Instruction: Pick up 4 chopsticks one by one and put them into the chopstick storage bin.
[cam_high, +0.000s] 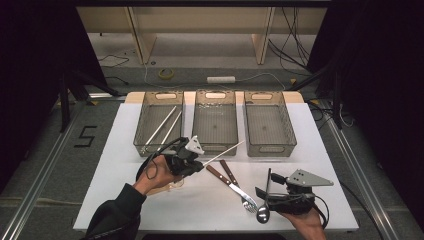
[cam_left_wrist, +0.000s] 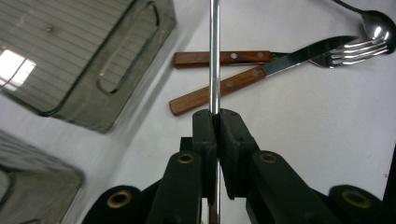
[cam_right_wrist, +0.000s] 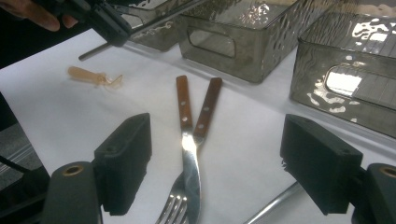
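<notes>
White cloth covers the table, with three smoky plastic bins lined up along its far side. Over to the left gripper: its jaws are clamped tight on a metal chopstick, and the left gripper view shows the rod pinched dead centre between the pads, running straight out past the fingertips, with its tail passing back down between the jaws. The chopstick hangs clear of the cloth, its free end pointing toward the middle bin. Two more chopsticks already lie in the left bin. On the near right, the right gripper sits with its jaws spread wide, gripping nothing. Just ahead of its fingers lie the wooden-handled knife and fork, crossed on the cloth, and a spoon rests beside them.
</notes>
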